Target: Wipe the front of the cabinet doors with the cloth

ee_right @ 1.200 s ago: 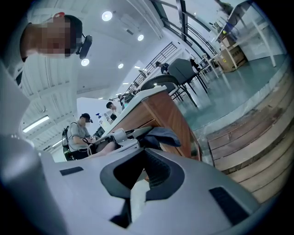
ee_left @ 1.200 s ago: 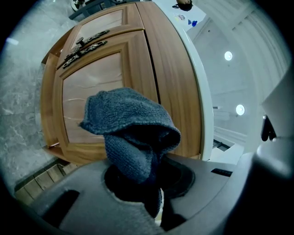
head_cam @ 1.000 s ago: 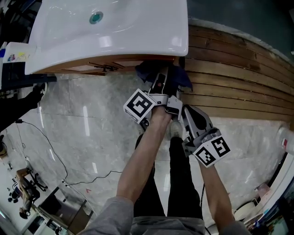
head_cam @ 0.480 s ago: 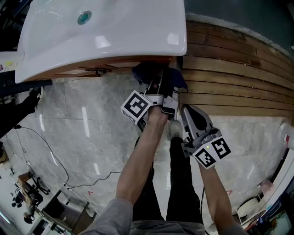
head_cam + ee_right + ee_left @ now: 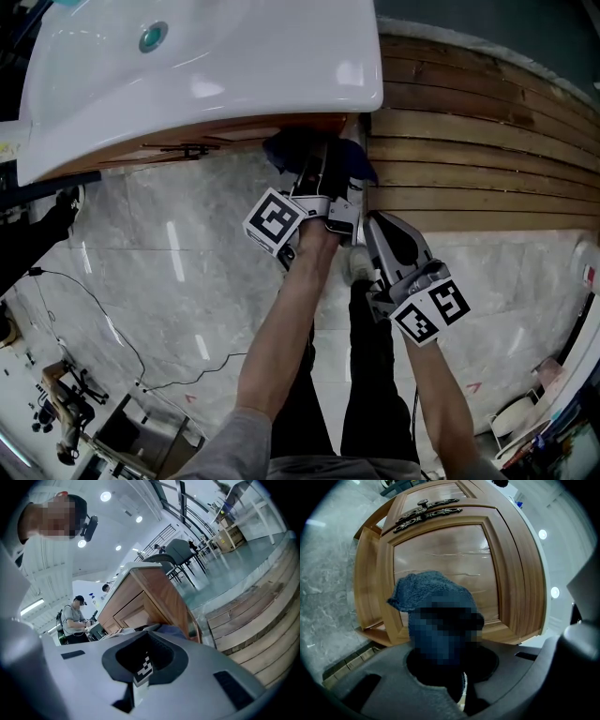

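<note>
Two grippers, but only one is working. Your right gripper [image 5: 380, 236], lower right of centre in the head view, looks closed on nothing and hangs clear of the cabinet, so leave it idle there. Your left gripper [image 5: 443, 639] is clamped on the blue cloth [image 5: 424, 590], which bunches at mid-frame in front of the lower part of the cabinet door [image 5: 450, 550]. You cannot tell from here whether cloth meets wood. Press the loose fold flat to the panel and, by my judgement, sweep in overlapping passes, working into the raised frame. Farther off, near the top edge, the dark metal handles [image 5: 426, 509] call for slower strokes around them.
</note>
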A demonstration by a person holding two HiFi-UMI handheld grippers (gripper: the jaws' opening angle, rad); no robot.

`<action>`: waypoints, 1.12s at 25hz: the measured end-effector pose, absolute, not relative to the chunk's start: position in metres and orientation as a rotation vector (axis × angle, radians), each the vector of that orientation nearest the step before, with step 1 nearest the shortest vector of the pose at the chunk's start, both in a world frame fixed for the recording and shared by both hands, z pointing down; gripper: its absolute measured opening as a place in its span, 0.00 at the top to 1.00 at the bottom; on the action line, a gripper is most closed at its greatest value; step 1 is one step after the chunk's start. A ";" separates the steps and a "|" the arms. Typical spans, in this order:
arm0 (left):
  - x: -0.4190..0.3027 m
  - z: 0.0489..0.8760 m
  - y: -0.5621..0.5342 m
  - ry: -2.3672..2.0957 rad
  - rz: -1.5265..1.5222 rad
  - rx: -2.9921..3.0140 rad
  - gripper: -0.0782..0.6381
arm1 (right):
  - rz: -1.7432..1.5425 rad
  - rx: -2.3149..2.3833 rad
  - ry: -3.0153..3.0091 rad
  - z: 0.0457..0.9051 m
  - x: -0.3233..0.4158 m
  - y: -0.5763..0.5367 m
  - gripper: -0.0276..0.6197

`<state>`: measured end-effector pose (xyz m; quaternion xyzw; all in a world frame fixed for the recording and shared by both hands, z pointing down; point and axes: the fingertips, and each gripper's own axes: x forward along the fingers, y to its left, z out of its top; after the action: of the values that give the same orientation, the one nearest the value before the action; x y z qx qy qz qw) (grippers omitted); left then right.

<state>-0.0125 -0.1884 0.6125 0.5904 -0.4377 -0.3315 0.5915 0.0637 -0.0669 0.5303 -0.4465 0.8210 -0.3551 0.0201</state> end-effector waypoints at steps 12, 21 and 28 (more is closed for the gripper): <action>-0.013 0.643 -0.186 -1.056 -0.739 1.289 0.82 | -1.122 -1.414 2.528 0.542 0.065 -0.065 0.94; -0.009 0.691 -0.185 -1.077 -0.687 1.199 0.82 | -1.141 -1.457 2.511 0.555 0.078 -0.062 0.94; -0.006 0.717 -0.184 -1.084 -0.644 1.197 0.82 | -1.159 -1.478 2.500 0.564 0.086 -0.060 0.94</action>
<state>-0.0057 -0.1837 0.7173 0.5260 -0.4763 -0.2828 0.6453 0.0859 -0.0600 0.5642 -0.4728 0.7993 -0.3708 0.0072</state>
